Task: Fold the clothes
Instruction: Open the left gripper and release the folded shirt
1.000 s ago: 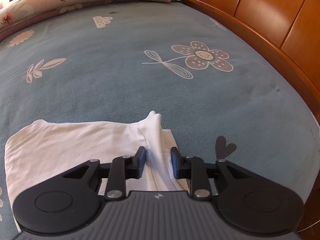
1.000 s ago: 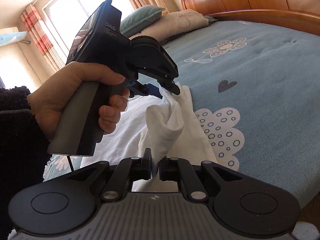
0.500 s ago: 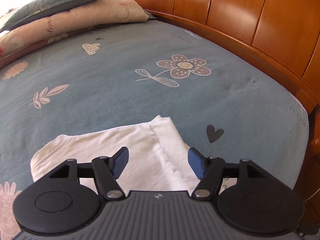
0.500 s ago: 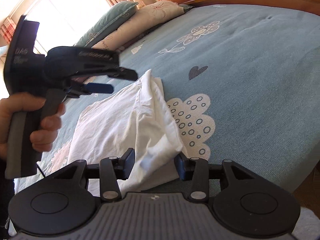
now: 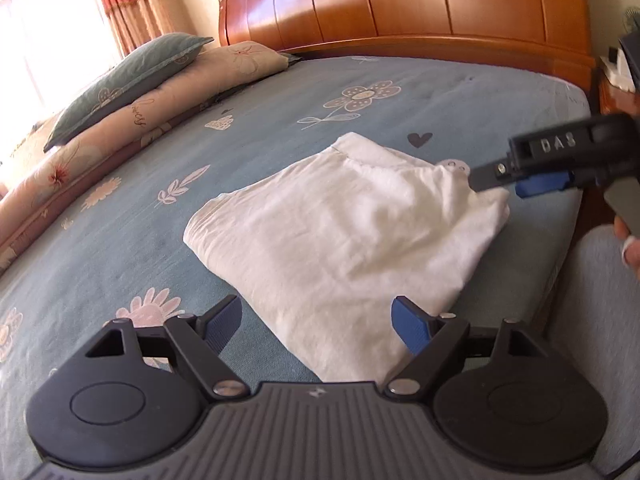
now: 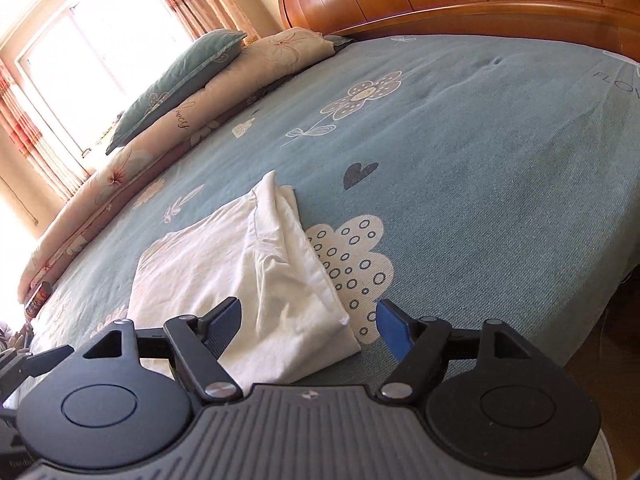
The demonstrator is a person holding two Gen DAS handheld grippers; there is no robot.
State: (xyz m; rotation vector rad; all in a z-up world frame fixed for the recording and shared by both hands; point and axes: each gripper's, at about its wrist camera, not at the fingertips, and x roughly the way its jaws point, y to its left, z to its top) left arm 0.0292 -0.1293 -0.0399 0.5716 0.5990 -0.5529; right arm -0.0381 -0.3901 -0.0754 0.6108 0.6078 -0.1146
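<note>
The white garment [image 5: 352, 236] lies folded on the blue bedspread [image 6: 500, 168], while the left gripper [image 5: 318, 326] and right gripper [image 6: 308, 324] are both opening with nothing pinched; it looks soft and light (likely to slump), so pinch a layered corner.

A wide bed covered in a blue-grey woven bedspread [image 6: 500, 152] printed with pale flowers, hearts and leaves fills the room, backed by a curved, glossy headboard of orange-brown wood panels [image 5: 420, 4]. Along its far side lies a long pink floral bolster [image 6: 168, 128] with a teal-grey pillow [image 6: 180, 76] resting on top. Behind them, bright daylight pours through a large window [image 6: 76, 52] flanked by cream curtains with red checked bands [image 5: 124, 4], washing out the glass.
</note>
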